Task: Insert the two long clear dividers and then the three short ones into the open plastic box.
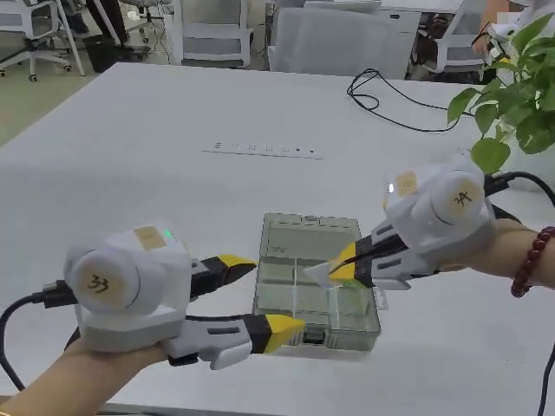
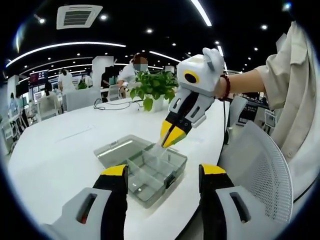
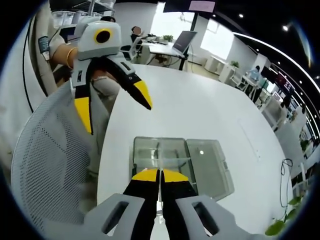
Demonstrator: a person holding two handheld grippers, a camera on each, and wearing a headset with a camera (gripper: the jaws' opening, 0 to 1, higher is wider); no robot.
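The open plastic box [image 1: 286, 305] lies on the white table [image 1: 173, 156] close to the person, with its lid folded flat on the far side, so the compartments are free from above. Some clear walls already stand inside it, but I cannot count how many.

The left gripper [image 1: 264, 295] is at the left front corner of the box with its jaws spread wide and nothing between them. I think it waits there to steady the box, but I cannot say if it touches it.

The right gripper [image 1: 345, 265] comes from the right side and points down over the middle of the box. Its yellow tips are pressed together on a small clear divider [image 1: 319, 273]. The piece hangs just above the compartments, probably so that it can slide down into its slots.
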